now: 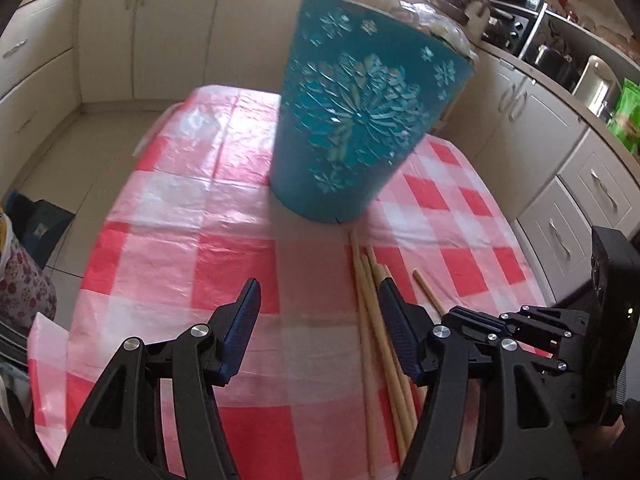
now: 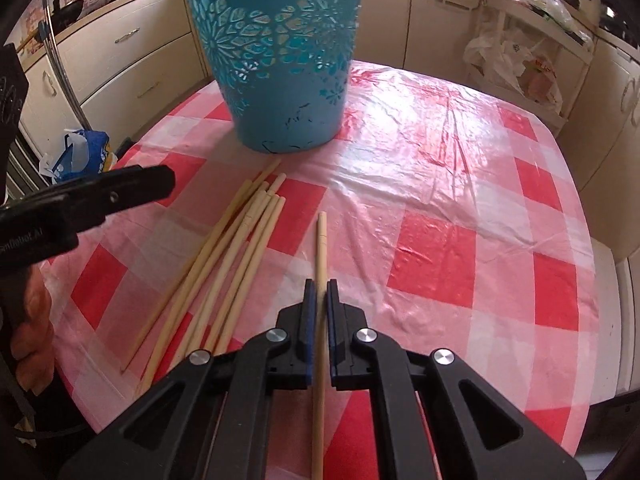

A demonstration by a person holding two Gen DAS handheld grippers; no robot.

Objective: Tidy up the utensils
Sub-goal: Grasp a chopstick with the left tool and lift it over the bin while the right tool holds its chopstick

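We have the right gripper point(image 2: 319, 286) clenched on a single chopstick point(image 2: 320, 248), apart from the loose pile of chopsticks point(image 2: 236, 256) lying near the blue basket point(image 2: 280, 64). The left gripper point(image 1: 318, 304) hangs released, nothing between its jaws. Risk: the thin stick may pivot or slip in the pads during lifting. Whether its far end touches the tablecloth point(image 2: 460, 184) we cannot tell.
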